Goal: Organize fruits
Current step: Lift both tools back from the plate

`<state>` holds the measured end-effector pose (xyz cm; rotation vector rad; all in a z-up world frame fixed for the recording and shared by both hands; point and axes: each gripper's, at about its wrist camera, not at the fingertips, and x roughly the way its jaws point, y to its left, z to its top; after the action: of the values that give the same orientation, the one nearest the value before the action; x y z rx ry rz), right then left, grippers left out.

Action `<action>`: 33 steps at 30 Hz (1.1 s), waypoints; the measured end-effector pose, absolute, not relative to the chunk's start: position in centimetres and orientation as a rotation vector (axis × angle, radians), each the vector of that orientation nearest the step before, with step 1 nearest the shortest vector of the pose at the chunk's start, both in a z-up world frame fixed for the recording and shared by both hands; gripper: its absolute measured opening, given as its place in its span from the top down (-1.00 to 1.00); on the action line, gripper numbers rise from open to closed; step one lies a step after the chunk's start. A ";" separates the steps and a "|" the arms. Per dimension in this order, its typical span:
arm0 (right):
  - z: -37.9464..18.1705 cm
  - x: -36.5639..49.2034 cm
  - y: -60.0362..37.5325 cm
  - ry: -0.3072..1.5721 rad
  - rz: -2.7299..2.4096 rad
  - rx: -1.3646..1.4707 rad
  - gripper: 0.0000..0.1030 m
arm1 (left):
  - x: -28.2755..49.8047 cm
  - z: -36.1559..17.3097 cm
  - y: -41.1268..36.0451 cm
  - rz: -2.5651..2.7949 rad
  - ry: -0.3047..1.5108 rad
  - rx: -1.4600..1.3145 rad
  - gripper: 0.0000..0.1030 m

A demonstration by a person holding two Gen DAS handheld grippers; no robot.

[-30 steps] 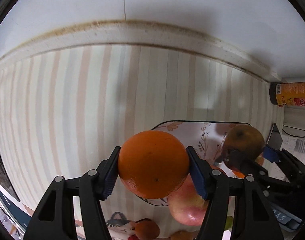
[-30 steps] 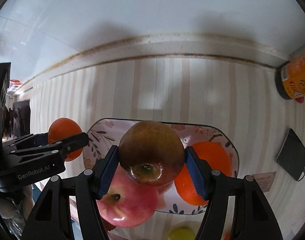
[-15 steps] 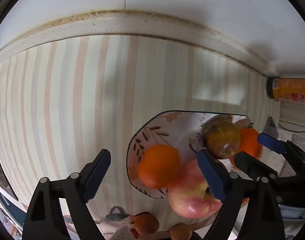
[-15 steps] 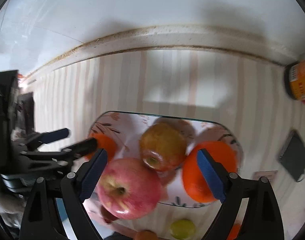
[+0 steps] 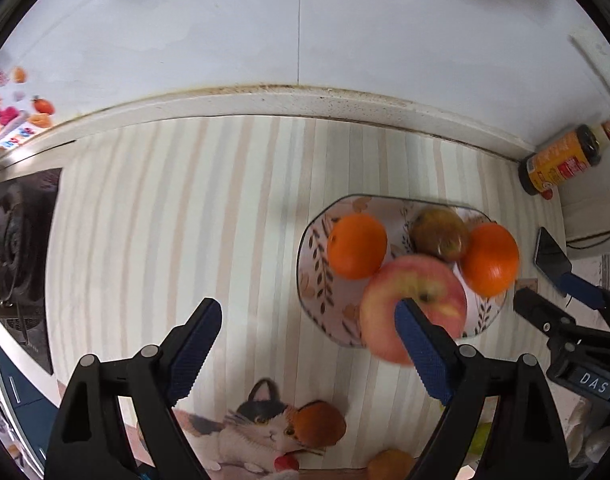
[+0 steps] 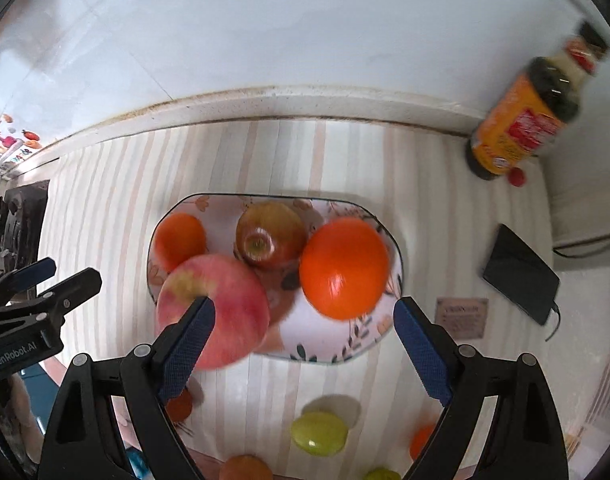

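A floral plate point(image 5: 310, 268) point(image 6: 396, 248) on the striped counter holds two oranges point(image 5: 357, 246) point(image 5: 490, 258), a brownish apple point(image 5: 439, 232) point(image 6: 271, 234) and a pink apple point(image 5: 413, 304) point(image 6: 213, 312). My left gripper point(image 5: 307, 316) hangs open and empty, high above the counter to the plate's left. My right gripper point(image 6: 303, 312) is also open and empty, above the plate's near rim. Each gripper shows in the other's view: the right gripper point(image 5: 545, 298) at the edge, the left gripper point(image 6: 53, 276) likewise. The larger orange point(image 6: 343, 268) lies right of the smaller orange point(image 6: 180, 240).
Loose fruit lies near the front: a green fruit point(image 6: 319, 432), an orange-brown fruit point(image 5: 319, 424) on a cat-print mat point(image 5: 265, 428). A sauce bottle point(image 6: 521, 128) stands at the back right, a black phone point(image 6: 521, 276) to the plate's right. A dark stove point(image 5: 21, 240) is at far left.
Both grippers opened: the left let go of an orange, the right of the brownish apple, and both fruits now lie on the plate. Both grippers then rose, the left drifting leftward.
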<state>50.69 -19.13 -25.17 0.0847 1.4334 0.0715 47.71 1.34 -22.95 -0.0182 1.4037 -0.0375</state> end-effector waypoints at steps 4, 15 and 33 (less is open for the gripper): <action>-22.8 47.0 -19.2 1.353 0.051 0.075 -0.80 | 44.5 -21.3 0.6 -0.033 1.334 0.007 -0.72; -17.4 39.3 -19.7 1.220 0.035 0.116 -0.80 | 37.5 -16.4 -0.2 -0.051 1.198 0.043 -0.72; -11.7 32.3 -20.4 1.135 0.095 0.211 -0.95 | 32.3 -12.8 -0.5 -0.068 1.159 0.006 -0.72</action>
<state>32.29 -20.35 -11.72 0.2107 1.1353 0.0952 32.30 -0.51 -12.85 0.0059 1.1590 -0.0681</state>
